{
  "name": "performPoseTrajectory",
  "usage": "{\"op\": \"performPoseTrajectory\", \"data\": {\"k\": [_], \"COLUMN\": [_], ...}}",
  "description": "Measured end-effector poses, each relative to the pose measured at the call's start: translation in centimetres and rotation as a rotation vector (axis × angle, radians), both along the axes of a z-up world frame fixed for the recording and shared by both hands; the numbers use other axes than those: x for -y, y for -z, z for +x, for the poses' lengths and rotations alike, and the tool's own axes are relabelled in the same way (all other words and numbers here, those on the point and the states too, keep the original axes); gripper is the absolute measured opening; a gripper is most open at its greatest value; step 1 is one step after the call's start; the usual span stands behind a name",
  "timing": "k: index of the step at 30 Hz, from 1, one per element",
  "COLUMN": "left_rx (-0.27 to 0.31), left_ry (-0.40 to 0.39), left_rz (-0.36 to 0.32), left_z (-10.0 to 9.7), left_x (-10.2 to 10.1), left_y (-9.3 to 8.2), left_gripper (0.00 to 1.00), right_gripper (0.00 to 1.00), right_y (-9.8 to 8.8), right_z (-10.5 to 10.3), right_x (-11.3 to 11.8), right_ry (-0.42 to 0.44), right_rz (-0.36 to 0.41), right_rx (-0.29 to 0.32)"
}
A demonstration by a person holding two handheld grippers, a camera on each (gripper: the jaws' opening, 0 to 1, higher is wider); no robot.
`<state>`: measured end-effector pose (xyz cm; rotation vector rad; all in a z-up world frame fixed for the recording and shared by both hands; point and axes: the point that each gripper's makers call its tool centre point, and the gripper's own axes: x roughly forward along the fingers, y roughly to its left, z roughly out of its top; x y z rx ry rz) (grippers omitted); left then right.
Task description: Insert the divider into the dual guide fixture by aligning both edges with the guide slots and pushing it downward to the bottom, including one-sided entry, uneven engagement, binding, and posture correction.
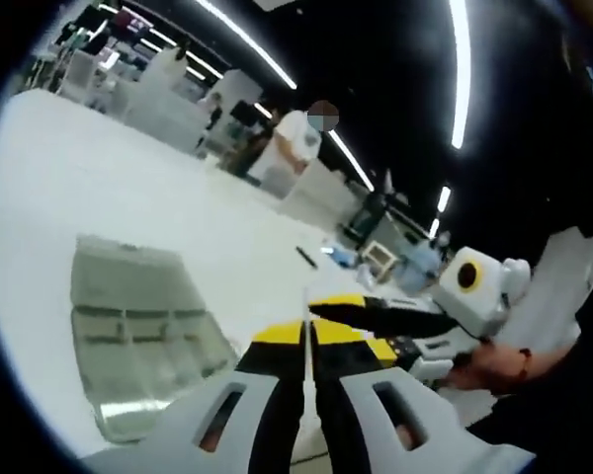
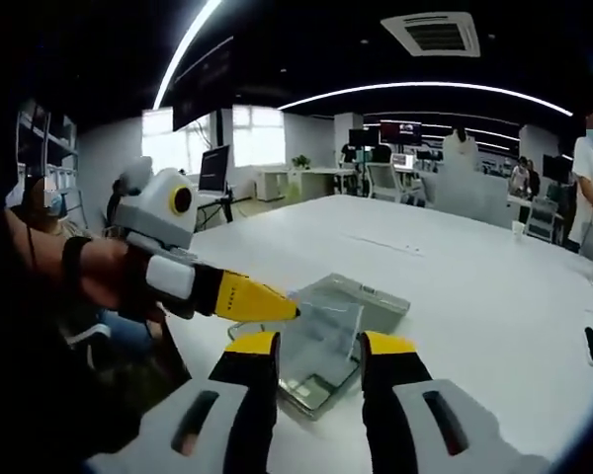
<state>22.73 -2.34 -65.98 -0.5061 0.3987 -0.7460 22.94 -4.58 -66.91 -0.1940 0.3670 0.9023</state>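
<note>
L gripper pinches thin divider; R gripper wide, empty. Fixture near worktop edge. Insertion not yet started.

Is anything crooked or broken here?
Nothing looks broken. The clear divider is tilted, pinched in the left gripper above the clear fixture, not in its slots yet. The right gripper is open, beside it. In the left gripper view the divider shows edge-on.

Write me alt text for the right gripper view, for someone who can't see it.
The right gripper, jaws open, points at a clear plastic fixture lying on a white table. The left gripper reaches in from the left, its yellow-tipped jaws closed on a clear divider above the fixture. An office lies behind.
</note>
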Motion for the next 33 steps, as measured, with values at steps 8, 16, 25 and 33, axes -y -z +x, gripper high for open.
{"op": "performPoseTrajectory", "data": {"k": [8, 16, 25, 33], "left_rx": [0.085, 0.102, 0.160, 0.226], "left_ry": [0.040, 0.080, 0.162, 0.203], "left_rz": [0.149, 0.215, 0.299, 0.358], "left_z": [-0.6, -1.1, -1.6, -1.7], "left_x": [-0.6, -0.4, 0.3, 0.4], "left_y": [0.3, 0.8, 1.3, 1.3], "left_gripper": [0.00, 0.00, 0.00, 0.00], "right_gripper": [0.25, 0.24, 0.17, 0.10], "right_y": [0.8, 0.6, 1.2, 1.7], "right_z": [-0.2, -0.3, -0.8, -1.2], "right_x": [-0.3, -0.8, -1.2, -1.3], "right_ry": [-0.141, -0.219, -0.350, -0.432], "right_rz": [-0.144, -0.231, -0.344, -0.400], "right_rx": [0.003, 0.062, 0.097, 0.105]}}
